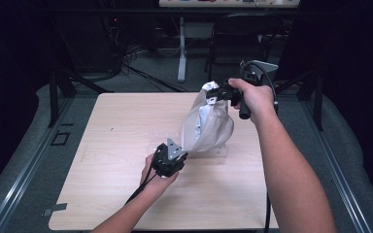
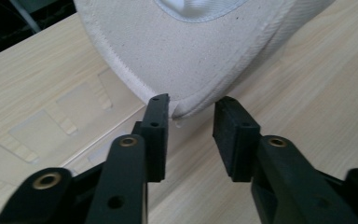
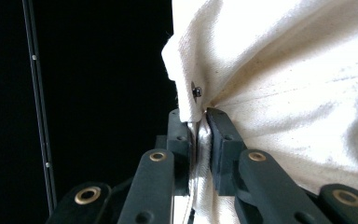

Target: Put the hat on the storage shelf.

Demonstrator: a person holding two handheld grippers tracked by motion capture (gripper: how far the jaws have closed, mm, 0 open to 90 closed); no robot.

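A cream canvas bag [image 1: 208, 127] with a shiny silver lining hangs over the wooden table [image 1: 116, 131], lifted by its top edge. My right gripper [image 1: 214, 93] is shut on that edge; the right gripper view has the fabric [image 3: 279, 93] and a small metal stud [image 3: 196, 91] pinched between the jaws. My left gripper [image 1: 180, 155] sits low at the bag's bottom corner. In the left gripper view its jaws stand open around the stitched corner of the bag [image 2: 186, 60], the left fingertip [image 2: 157, 116] touching the hem.
A clear flat plastic sheet [image 2: 51, 126] lies on the table under the bag. Beyond the far table edge stand a chair [image 1: 238, 39], a white table leg [image 1: 181, 48] and cables on the floor. Black stands [image 1: 53, 92] flank the table.
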